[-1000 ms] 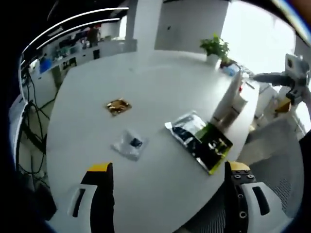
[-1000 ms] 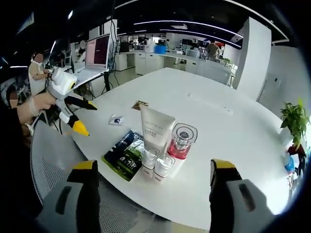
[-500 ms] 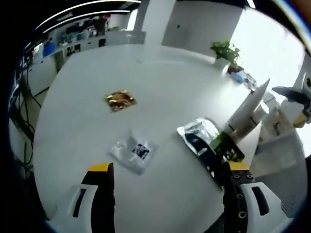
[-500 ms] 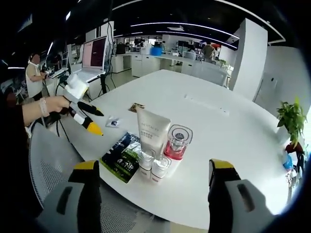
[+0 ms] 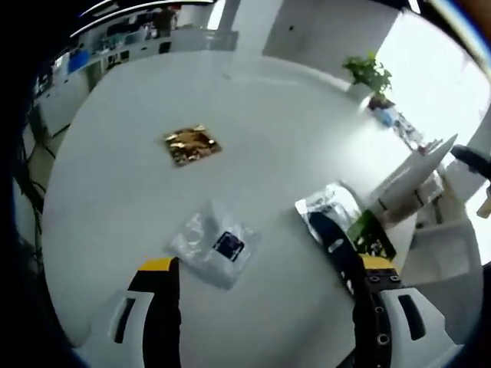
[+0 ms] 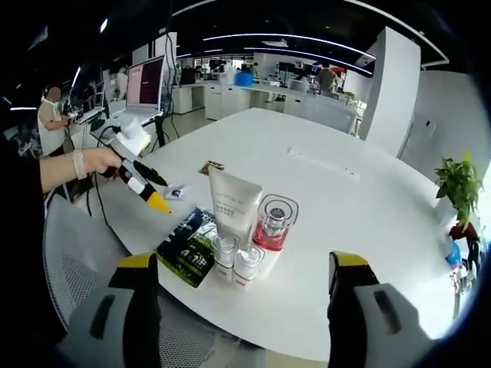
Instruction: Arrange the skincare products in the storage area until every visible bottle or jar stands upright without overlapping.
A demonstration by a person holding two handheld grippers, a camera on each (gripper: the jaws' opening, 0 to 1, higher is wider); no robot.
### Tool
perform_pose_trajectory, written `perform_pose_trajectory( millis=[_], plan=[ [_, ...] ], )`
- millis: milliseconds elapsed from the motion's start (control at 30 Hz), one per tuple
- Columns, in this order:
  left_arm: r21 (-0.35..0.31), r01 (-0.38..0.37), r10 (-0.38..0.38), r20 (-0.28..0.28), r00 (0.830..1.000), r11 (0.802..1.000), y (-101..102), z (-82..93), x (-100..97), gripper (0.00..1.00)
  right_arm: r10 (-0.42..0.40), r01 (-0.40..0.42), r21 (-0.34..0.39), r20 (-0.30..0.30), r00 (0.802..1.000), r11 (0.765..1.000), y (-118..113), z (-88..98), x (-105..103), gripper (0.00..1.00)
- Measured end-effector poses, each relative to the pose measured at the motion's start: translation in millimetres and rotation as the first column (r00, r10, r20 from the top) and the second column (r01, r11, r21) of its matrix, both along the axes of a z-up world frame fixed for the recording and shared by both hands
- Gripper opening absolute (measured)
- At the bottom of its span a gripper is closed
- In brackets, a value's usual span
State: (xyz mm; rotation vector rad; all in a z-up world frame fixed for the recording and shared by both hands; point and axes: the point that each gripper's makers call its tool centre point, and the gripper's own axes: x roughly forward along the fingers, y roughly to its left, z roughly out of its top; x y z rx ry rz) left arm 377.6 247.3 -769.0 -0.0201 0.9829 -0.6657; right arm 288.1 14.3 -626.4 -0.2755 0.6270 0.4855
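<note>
Products: white tube [image 6: 232, 208], pink bottle [image 6: 272, 224] and two small jars [image 6: 236, 259] stand upright, clustered near table [image 6: 360, 230] edge.
Sachet [image 6: 186, 247]: flat, left of cluster.
Left gripper [image 5: 261, 295]: wide, empty.
Right gripper [image 6: 238, 307]: wide, empty.

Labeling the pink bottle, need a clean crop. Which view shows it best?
The right gripper view: the pink bottle stands upright and whole near the middle, clear cap and pink body both visible, beside the white tube. In the left gripper view that cluster sits at the far right edge, where the tube shows and the bottle cannot be made out.
</note>
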Motion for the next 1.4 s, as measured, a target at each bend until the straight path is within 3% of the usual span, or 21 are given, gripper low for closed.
perform_pose_trajectory(
  millis=[533, 833, 967, 1133, 1233, 1333, 1400],
  plan=[
    [0.033, 0.032, -0.031, -0.021, 0.999, 0.999, -1, -0.3, 10.1, 0.88, 0.002, -0.002, -0.002, -0.022, 1.000, 1.000, 0, -7.5, 3, 0.91],
    [0.135, 0.102, -0.105, 0.016, 0.994, 0.986, -6, -7.9, 20.7, 0.81, -0.012, 0.012, -0.001, -0.034, 0.999, 1.000, -4, -11.0, 2, 0.90],
    [0.202, 0.114, -0.127, 0.054, 0.990, 0.973, -1, -11.8, 26.5, 0.71, -0.012, 0.012, -0.002, -0.038, 0.999, 1.000, -4, -11.9, 1, 0.90],
    [0.200, 0.092, -0.112, 0.090, 0.990, 0.976, 0, -11.9, 32.9, 0.64, -0.015, 0.015, -0.004, -0.040, 0.999, 1.000, -5, -12.7, 2, 0.90],
    [0.246, 0.128, -0.158, 0.106, 0.982, 0.961, 1, -14.2, 33.0, 0.61, -0.016, 0.016, -0.002, -0.039, 0.999, 1.000, -4, -12.2, 2, 0.89],
    [0.244, 0.149, -0.181, 0.115, 0.977, 0.958, -1, -14.2, 32.1, 0.61, -0.013, 0.013, -0.003, -0.038, 0.999, 1.000, -3, -11.7, 2, 0.89],
    [0.230, 0.154, -0.187, 0.127, 0.974, 0.961, -2, -12.9, 33.3, 0.56, -0.008, 0.008, -0.002, -0.037, 0.999, 1.000, -1, -11.6, 1, 0.89]
  ],
)
